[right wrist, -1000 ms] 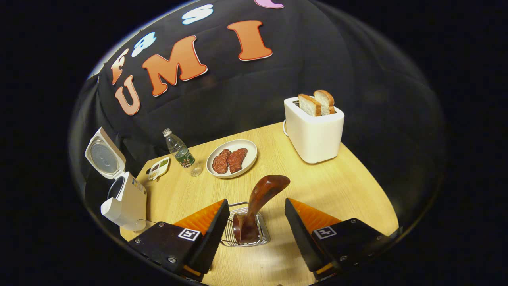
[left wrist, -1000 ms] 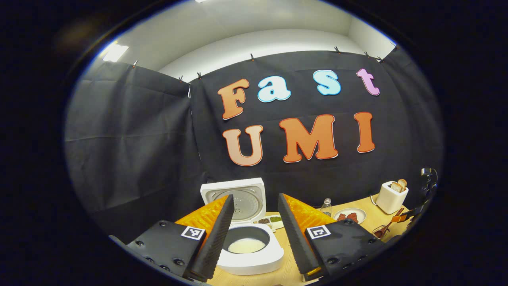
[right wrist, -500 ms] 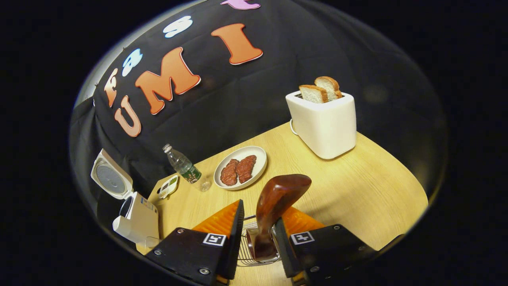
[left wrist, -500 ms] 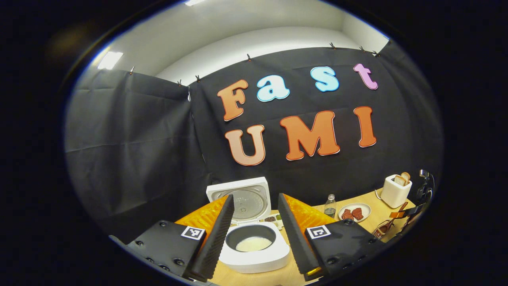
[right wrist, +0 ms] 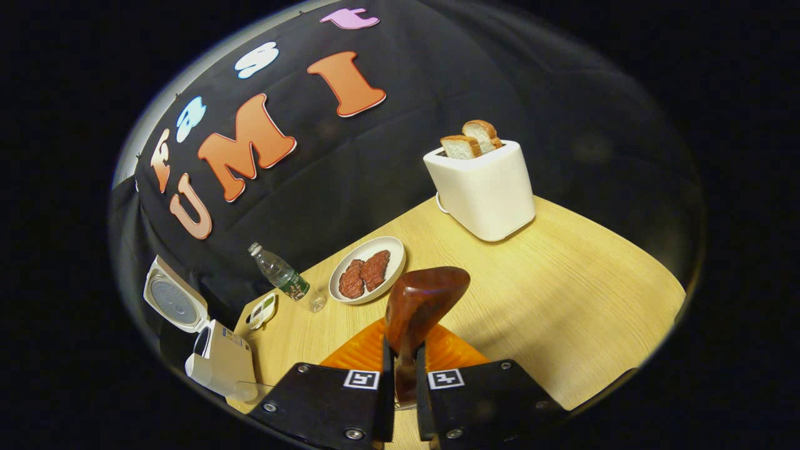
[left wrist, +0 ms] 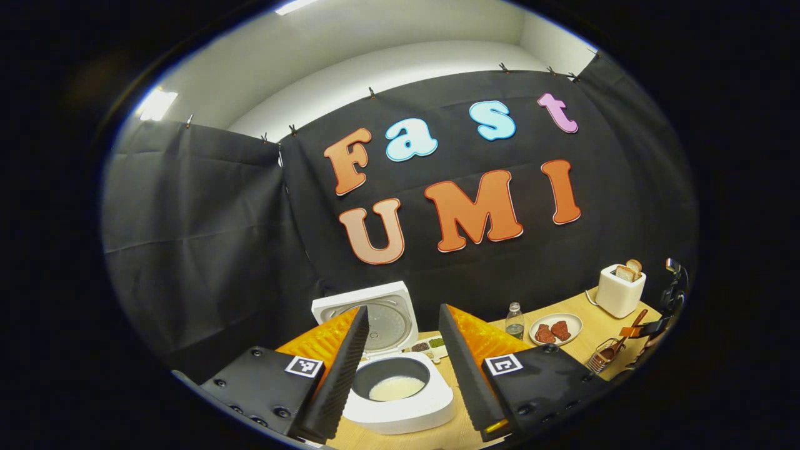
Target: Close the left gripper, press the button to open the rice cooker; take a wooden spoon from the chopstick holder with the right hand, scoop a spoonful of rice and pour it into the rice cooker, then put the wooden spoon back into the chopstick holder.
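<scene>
The white rice cooker [left wrist: 400, 409] stands open below my left gripper [left wrist: 403, 309], lid [left wrist: 375, 315] tipped back and white rice in the dark pot. The left fingers are spread wide, with nothing between them. My right gripper [right wrist: 403, 350] is shut on the shaft of the dark wooden spoon [right wrist: 425, 300], whose thick rounded end sticks up past the fingertips. The wire chopstick holder [left wrist: 603, 355] sits at the table's right end, with the spoon leaning out of it. In the right gripper view the fingers hide most of that holder. The rice cooker [right wrist: 222, 359] stands far left there.
On the wooden table [right wrist: 562, 294] are a white toaster [right wrist: 481, 187] holding two bread slices, a plate of meat [right wrist: 367, 277], a water bottle [right wrist: 278, 275] and a small divided dish [right wrist: 262, 310]. Black cloth walls stand behind the table.
My right gripper went from open around the spoon to shut on its shaft, and moved in close over the holder. The left gripper stayed open above the cooker, drifting slightly.
</scene>
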Demonstrator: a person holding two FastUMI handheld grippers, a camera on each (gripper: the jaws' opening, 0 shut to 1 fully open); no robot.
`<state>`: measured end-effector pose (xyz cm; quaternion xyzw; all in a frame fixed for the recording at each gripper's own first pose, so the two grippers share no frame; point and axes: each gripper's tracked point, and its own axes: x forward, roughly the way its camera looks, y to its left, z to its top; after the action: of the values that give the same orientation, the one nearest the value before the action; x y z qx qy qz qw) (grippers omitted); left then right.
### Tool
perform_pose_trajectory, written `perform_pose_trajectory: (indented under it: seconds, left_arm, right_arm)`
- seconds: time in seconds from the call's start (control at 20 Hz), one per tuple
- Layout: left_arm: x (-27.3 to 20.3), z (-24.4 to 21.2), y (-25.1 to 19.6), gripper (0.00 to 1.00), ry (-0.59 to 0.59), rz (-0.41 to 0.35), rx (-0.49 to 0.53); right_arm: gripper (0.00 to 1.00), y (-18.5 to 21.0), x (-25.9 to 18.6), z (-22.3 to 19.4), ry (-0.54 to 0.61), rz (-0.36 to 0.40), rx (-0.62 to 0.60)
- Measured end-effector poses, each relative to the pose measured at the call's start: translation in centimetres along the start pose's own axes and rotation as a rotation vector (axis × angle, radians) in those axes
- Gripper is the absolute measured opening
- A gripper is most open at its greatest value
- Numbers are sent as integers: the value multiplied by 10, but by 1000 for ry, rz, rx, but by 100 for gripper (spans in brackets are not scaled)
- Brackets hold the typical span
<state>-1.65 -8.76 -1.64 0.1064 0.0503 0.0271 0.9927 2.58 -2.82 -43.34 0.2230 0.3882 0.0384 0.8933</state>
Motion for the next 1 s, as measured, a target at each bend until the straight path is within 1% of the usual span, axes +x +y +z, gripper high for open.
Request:
perform_pose_trajectory:
  seconds: [0.05,0.15,0.35,0.4,0.45,0.5,0.6,0.65,0.75,0.85,1.0]
  left_arm:
    - [2,-2,-3,80,5,-11,-7]
    - [6,-4,-4,80,8,-22,-12]
    - [8,-6,3,80,-1,-29,-32]
    - [9,-11,6,80,10,-33,-37]
    - [10,-20,8,75,35,-39,-42]
    - [10,-26,10,75,51,-45,-55]
    - [12,-34,14,83,72,-53,-79]
    - [13,-38,17,84,77,-51,-87]
    - [15,-43,26,75,77,-46,-100]
    - [16,-49,32,75,83,-45,-119]
    - [20,-60,41,84,100,-43,-153]
  right_arm:
    - [12,1,-1,-2,14,-12,9]
    - [11,4,-5,0,30,-23,4]
    - [11,21,-30,43,-86,-17,15]
    - [11,27,-37,53,-104,-3,23]
    - [11,36,-48,58,-108,21,44]
    - [11,48,-57,65,-116,55,69]
    - [11,68,-74,80,-146,102,107]
    - [11,77,-83,83,-152,122,107]
    - [11,99,-96,85,-164,156,95]
    - [11,123,-106,82,-156,208,103]
    - [11,145,-108,62,-122,227,76]
